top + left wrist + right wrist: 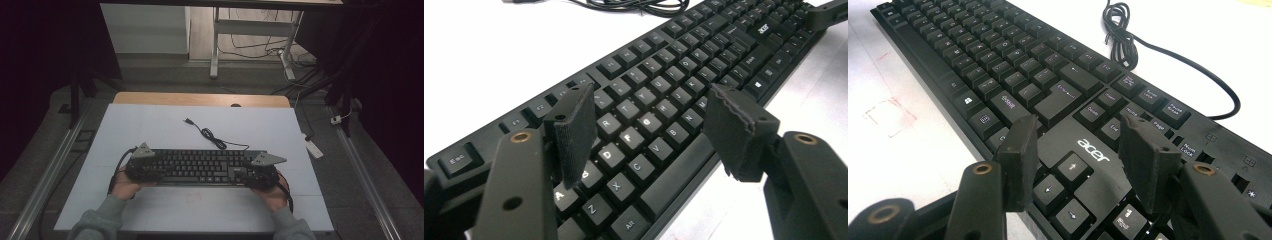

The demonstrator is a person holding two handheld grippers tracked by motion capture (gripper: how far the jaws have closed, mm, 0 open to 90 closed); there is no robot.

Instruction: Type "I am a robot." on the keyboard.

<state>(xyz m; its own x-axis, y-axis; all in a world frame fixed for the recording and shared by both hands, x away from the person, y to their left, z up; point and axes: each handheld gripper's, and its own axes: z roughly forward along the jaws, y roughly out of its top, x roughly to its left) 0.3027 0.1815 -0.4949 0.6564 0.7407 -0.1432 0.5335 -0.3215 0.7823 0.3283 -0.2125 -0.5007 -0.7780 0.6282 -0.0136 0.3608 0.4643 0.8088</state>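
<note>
We see a white table point(150, 135), and on it, toward six o'clock from its middle, a black keyboard point(200, 167) lying lengthwise from nine to three o'clock. Its black cable point(212, 137) runs off from the back edge toward eleven o'clock, coiled partway, with the plug lying loose on the table. At the keyboard's nine o'clock end sits our left gripper point(150, 172), and at the three o'clock end our right gripper point(240, 175), each held in a hand with a grey sleeve. In the left gripper view, the left gripper point(651, 132) stands wide over the letter keys, gripping nothing. In the right gripper view, the right gripper point(1078, 155) also stands apart, pads clear of the keys, above the arrow keys.
</note>
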